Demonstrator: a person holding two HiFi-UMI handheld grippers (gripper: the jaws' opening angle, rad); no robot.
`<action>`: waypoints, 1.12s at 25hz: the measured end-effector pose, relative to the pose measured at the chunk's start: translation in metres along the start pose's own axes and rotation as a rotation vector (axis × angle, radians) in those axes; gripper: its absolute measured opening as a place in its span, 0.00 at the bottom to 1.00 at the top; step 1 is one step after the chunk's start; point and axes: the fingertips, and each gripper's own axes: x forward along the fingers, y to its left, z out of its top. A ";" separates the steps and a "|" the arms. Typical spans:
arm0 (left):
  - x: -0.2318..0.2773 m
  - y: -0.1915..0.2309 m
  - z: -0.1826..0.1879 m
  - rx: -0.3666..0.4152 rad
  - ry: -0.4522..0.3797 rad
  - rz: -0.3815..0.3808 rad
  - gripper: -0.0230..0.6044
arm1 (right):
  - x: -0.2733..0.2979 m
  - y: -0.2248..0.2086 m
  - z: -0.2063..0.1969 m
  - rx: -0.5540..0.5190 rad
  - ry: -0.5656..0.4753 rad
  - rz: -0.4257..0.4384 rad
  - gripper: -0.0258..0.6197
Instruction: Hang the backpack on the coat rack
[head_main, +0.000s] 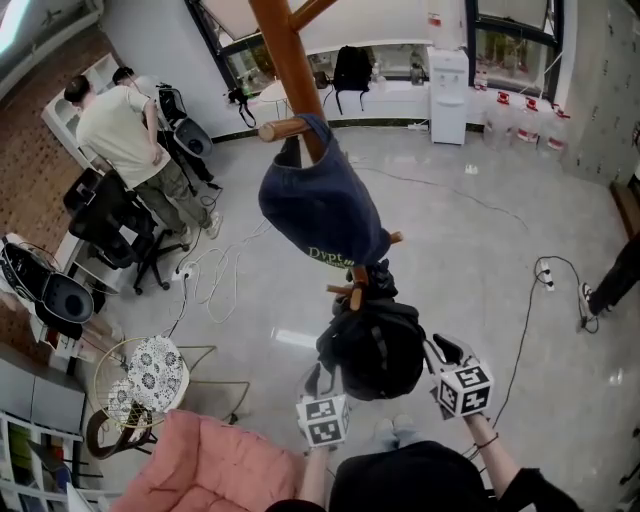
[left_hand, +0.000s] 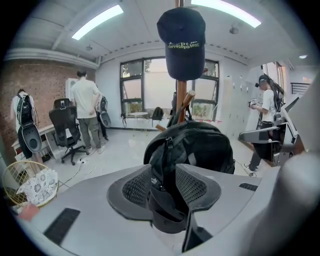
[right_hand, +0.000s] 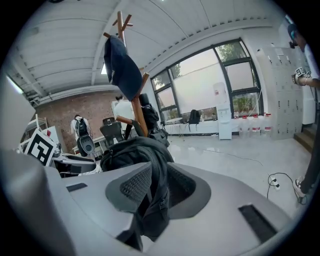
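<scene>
While the two hand-held grippers clamped it from either side, the backpack (head_main: 372, 347) was up off the floor (head_main: 450, 230), right against the rack (head_main: 288, 60); its top was level with the lower pegs (head_main: 357, 290), though whether any part of it rested on a peg could not be told; the left hand-held gripper (left_hand: 163, 175) had its jaws part-way together with black backpack fabric pinched between the mesh pads (left_hand: 136, 187); the right hand-held gripper (right_hand: 157, 181) was likewise closed on a fold of the bag, which draped down between its pads (right_hand: 134, 185); in the head view the left one was at the bag's lower left and the right one at its lower right; a navy cap (head_main: 325, 205) hung from a higher peg, just above the backpack; a person (head_main: 125, 125) stood at a desk (head_main: 75, 250) well apart on the left; a pink cushion (head_main: 205, 465) lay near the bottom edge.
</scene>
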 end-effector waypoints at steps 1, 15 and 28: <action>-0.004 0.001 0.003 0.005 -0.011 0.002 0.28 | -0.003 0.000 0.004 0.000 -0.012 -0.004 0.17; -0.061 -0.003 0.060 0.005 -0.166 -0.051 0.07 | -0.041 0.019 0.079 -0.055 -0.190 0.012 0.06; -0.106 0.008 0.102 0.020 -0.324 -0.023 0.06 | -0.072 0.035 0.129 -0.079 -0.324 0.032 0.06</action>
